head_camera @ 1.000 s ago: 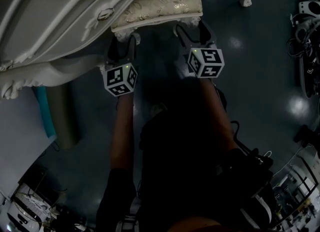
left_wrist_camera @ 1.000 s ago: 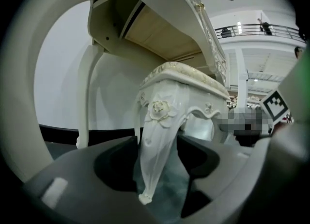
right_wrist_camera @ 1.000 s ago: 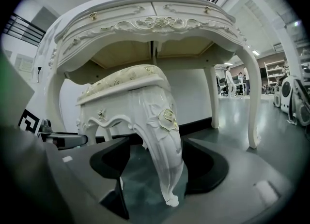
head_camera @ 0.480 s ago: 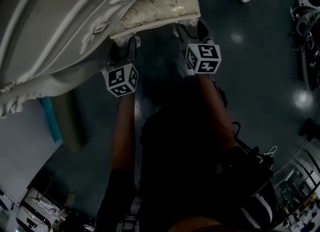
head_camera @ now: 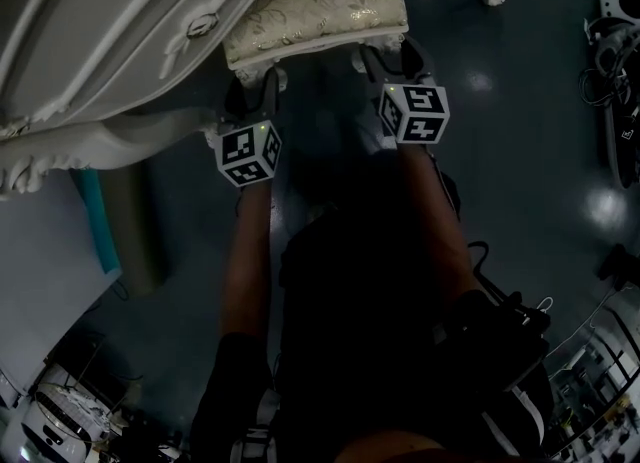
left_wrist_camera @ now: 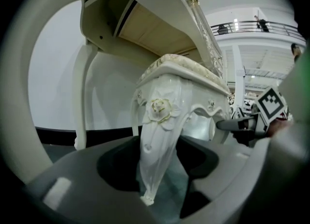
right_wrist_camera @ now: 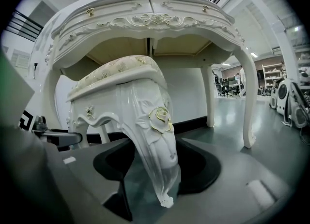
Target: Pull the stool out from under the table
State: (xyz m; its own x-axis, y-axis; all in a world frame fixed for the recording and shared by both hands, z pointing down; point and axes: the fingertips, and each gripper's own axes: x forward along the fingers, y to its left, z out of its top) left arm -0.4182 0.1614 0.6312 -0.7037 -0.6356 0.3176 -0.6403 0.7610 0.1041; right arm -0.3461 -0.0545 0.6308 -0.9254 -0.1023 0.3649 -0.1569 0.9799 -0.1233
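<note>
The fingers of the left gripper are clamped on one front leg of the stool, dark pads against its two sides. The fingers of the right gripper have just been closing and now sit against the other front leg, which fills the gap between them.

Each leg is glossy ivory white. It curves out at the knee and tapers down to a small scrolled foot just above the gripper body. A carved rose with gilt-edged petals sits on each knee, and clear film is wrapped round the lower part.

The stool stands upright on the dark, shiny floor. The long axis of its seat runs across the head view from one gripper to the other, and its near long edge faces the person. The far part of the seat is tucked under the curved front of the table. The seat is padded and covered in cream-gold cloth with a leaf and flower pattern, above a scalloped white apron.

The table is the same ivory white, with carved gilt scrolls along its front, small gold knobs and slender curved legs.

Behind the jaws, each gripper carries a cube with black-and-white square markers. These are blocky patterns, not letters. Bare forearms run back from the cubes to the person's dark clothing.
</note>
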